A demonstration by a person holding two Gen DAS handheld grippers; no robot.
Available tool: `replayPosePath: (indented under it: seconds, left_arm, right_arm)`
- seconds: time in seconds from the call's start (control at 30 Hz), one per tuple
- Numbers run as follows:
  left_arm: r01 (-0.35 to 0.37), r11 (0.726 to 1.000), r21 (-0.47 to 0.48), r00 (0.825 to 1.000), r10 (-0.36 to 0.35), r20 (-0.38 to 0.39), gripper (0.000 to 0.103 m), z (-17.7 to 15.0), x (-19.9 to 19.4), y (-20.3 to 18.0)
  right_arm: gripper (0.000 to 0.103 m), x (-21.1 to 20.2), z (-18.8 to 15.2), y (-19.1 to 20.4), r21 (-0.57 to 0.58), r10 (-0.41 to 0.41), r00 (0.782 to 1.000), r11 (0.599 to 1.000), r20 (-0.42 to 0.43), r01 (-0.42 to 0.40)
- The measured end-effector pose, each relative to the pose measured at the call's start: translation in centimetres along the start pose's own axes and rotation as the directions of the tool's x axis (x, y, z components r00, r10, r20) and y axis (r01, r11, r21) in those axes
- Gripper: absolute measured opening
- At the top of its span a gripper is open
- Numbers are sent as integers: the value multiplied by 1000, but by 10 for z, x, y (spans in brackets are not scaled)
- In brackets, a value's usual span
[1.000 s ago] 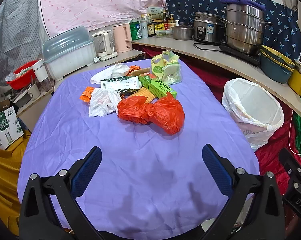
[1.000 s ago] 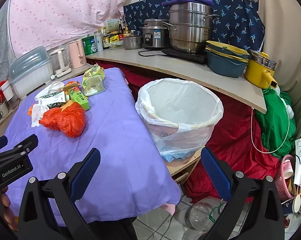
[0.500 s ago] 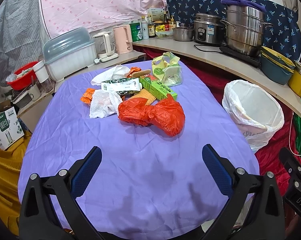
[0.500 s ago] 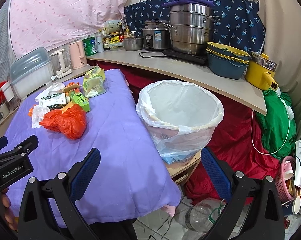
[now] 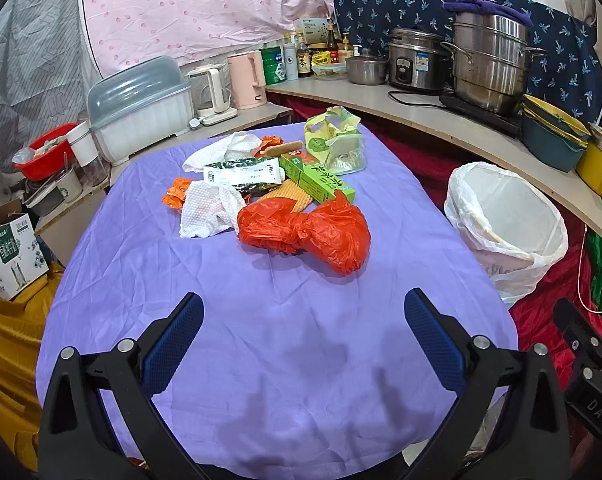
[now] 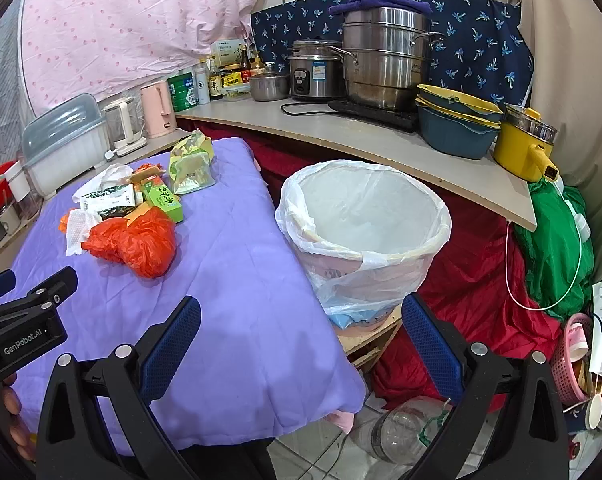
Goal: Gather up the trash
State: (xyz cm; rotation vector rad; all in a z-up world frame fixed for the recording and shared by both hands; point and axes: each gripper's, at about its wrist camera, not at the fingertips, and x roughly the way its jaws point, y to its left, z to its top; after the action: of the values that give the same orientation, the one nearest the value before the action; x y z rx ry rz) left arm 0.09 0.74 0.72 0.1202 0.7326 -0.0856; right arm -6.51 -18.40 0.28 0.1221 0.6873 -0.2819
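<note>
Left gripper (image 5: 303, 328) above the near part of the purple tablecloth (image 5: 285, 360), jaws spread wide, nothing between the blue pads (image 5: 173, 344); right gripper (image 6: 301, 328) likewise gaping and empty, over the table's right edge, one finger over cloth, the other in front of the bin's base; left unit also seen at the left border of the right wrist view, held by a hand (image 6: 15, 412)

Trash heaped at the middle to far part of the cloth, well apart from both claws; nearest, a crumpled red plastic bag (image 5: 309, 230); just left of it and touching, a white paper towel (image 5: 209, 210); beyond that, an orange wrapper (image 5: 175, 196); behind the red bag, a green carton (image 5: 317, 178) lying flat, angled, beside a white and dark green box (image 5: 243, 172); under these, a yellow ridged piece (image 5: 291, 194), mostly covered; farther back, a white crumpled bag (image 5: 221, 152) and a yellow-green plastic bag (image 5: 335, 144) at the far end, slumped

Off the table's right side, lower than the cloth, a waste bin lined with a white bag (image 6: 365, 236), mouth open, on a wooden ledge; inside pale, contents not visible

Behind, a curved counter (image 6: 341, 130) with steel stacked pots (image 6: 385, 56), rice cooker (image 6: 315, 70), pink kettle (image 5: 247, 80), bottles; at left, a covered dish rack (image 5: 139, 108); on the floor, a clear plastic bottle (image 6: 401, 432)
</note>
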Motion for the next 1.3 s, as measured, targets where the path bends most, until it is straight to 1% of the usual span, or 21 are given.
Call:
replayPosePath:
  seconds: [0.33, 0.37, 0.6, 0.77, 0.8, 1.03, 1.1, 1.13, 1.3]
  left_arm:
    - [6, 1000, -6, 1000, -6, 2, 96, 7, -1, 0]
    - [4, 1000, -2, 1000, -4, 5, 96, 2, -3, 0]
    - [5, 1000, -3, 1000, -5, 8, 96, 5, -3, -3]
    - [9, 1000, -14, 1000, -9, -2, 96, 9, 0, -4]
    - [6, 1000, -11, 1000, -6, 1, 96, 1, 1, -1]
    - [7, 1000, -13, 1000, -7, -1, 96, 4, 9, 0]
    - [4, 1000, -21, 1000, -4, -4, 96, 6, 14, 4]
    - [6, 1000, -26, 1000, -6, -3, 96, 1, 17, 16]
    - [2, 996, -93, 1000, -1, 12, 96, 5, 33, 45]
  right_arm:
    - [96, 0, 0, 0, 1, 1, 1000, 1000, -1, -1]
    - [96, 0, 0, 0, 1, 1, 1000, 1000, -2, -1]
    - [96, 1, 0, 0, 1, 1, 1000, 1000, -1, -1]
    - [96, 2, -1, 1, -3, -1, 1000, 1000, -5, 1]
    - [96, 2, -1, 2, -5, -2, 1000, 1000, -5, 2]
    - [96, 12, -1, 8, -4, 2, 1000, 1000, -14, -2]
    - [96, 17, -1, 13, -6, 8, 1000, 1000, -17, -9]
    - [96, 20, -1, 18, -10, 14, 1000, 1000, -20, -15]
    - [96, 36, 3, 40, -34, 45, 998, 998, -32, -46]
